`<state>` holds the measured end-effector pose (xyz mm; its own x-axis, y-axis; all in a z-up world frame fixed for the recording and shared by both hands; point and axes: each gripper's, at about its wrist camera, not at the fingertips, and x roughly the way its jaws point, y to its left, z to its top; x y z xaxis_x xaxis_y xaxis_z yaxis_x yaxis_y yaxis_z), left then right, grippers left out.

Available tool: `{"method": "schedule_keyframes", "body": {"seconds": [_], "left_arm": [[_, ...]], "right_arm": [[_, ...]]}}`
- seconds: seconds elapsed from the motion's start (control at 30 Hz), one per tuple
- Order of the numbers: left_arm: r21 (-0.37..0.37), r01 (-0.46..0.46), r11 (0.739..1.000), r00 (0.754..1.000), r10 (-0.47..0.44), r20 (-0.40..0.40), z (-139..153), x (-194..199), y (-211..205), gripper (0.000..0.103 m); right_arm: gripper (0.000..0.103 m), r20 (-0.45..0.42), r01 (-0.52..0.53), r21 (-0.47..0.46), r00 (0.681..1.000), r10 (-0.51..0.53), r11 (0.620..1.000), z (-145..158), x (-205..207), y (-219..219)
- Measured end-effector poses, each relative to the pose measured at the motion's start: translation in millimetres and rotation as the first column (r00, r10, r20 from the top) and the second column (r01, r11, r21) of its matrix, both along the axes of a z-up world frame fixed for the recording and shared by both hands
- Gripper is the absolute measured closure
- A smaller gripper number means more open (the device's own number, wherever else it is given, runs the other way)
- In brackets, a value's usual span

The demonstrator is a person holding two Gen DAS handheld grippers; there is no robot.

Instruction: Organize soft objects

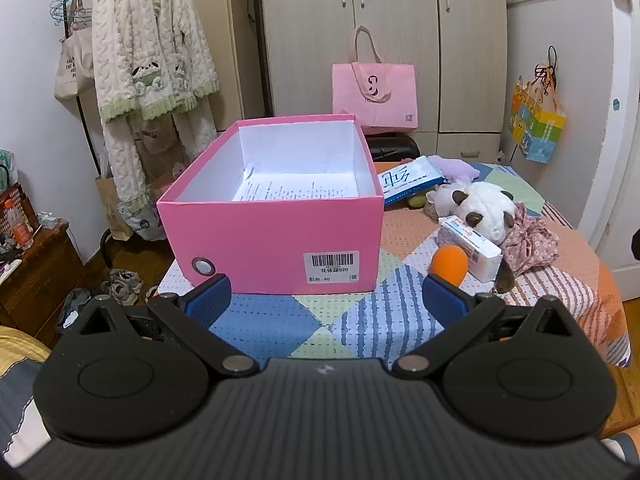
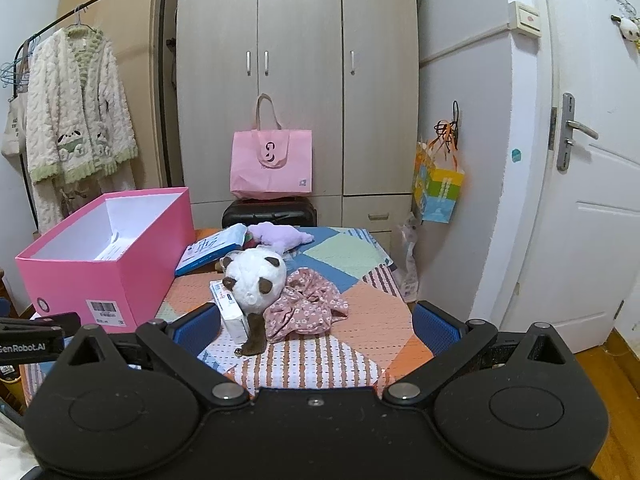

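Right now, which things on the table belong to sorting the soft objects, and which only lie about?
For the job: white panda plush toy, pink floral cloth, purple plush, open pink cardboard box.

Lying about: blue-and-white flat packet, white tissue pack, orange egg-shaped sponge.

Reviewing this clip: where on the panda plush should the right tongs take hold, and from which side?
Probably the round white head of the panda plush, from above and the near side. It bulges highest in the pile and the open right tongs already face it. The tissue pack leans against its left and the floral cloth crowds its right, so a side approach would likely snag them.
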<state>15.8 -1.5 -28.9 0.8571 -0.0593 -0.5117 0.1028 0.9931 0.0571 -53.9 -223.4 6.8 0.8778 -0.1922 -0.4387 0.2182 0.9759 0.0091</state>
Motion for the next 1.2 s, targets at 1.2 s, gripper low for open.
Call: {"method": "schedule_keyframes", "body": {"seconds": [1.2], "left_arm": [[0.006, 0.01, 1.0, 0.998, -0.011, 0.069, 13, -2, 0, 0.0]], "right_arm": [[0.0, 0.034, -0.1, -0.035, 0.994, 0.101, 0.994, 12, -2, -8]]}}
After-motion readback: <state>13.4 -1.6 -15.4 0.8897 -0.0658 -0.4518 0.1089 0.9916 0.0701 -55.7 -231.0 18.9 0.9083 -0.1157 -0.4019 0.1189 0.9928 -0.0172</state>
